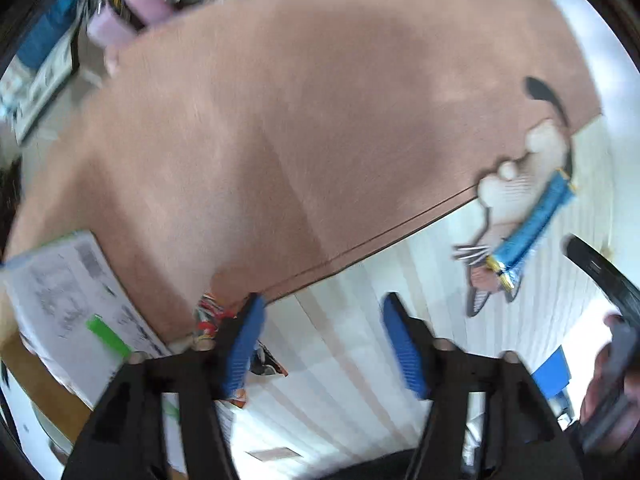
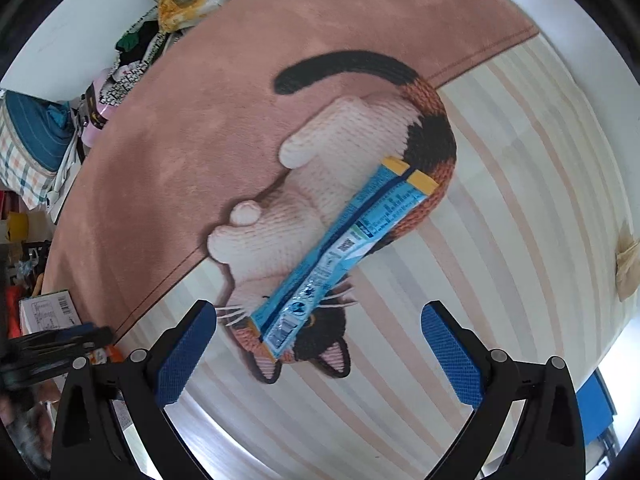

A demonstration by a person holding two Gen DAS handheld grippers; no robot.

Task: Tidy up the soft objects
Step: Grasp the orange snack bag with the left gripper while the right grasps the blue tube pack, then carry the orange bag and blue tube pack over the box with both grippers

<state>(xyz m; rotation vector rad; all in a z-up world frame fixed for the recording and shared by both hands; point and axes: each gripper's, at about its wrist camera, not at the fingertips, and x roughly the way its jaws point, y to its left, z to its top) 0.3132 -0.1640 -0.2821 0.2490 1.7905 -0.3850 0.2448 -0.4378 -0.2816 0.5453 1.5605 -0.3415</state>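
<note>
**Right wrist view: claw open above the blue packet**

Right wrist view showed the right claw [image 2: 318, 346] released, its blue pads [image 2: 184, 354] spread wide and touching nothing. Between and just beyond the fingertips lay the blue packet [image 2: 340, 252], a long flat stick resting on the cat picture [image 2: 320, 216] of the bed cover. Its long axis ran diagonally, the near end by the cat's whiskers, the far yellow-tipped end toward the orange tail. The cat straddled the edge where the pink blanket [image 2: 192, 132] met the striped sheet [image 2: 500, 208].

Left wrist view, blurred, showed the left claw [image 1: 322, 346] partly open with nothing pressed between its pads, over the striped sheet [image 1: 360, 380] near the pink blanket's [image 1: 300, 100] edge. A colourful wrapper [image 1: 210, 316] lay just beside its left finger; contact could not be told. The blue packet [image 1: 532, 224] lay well apart, toward the right.
</note>
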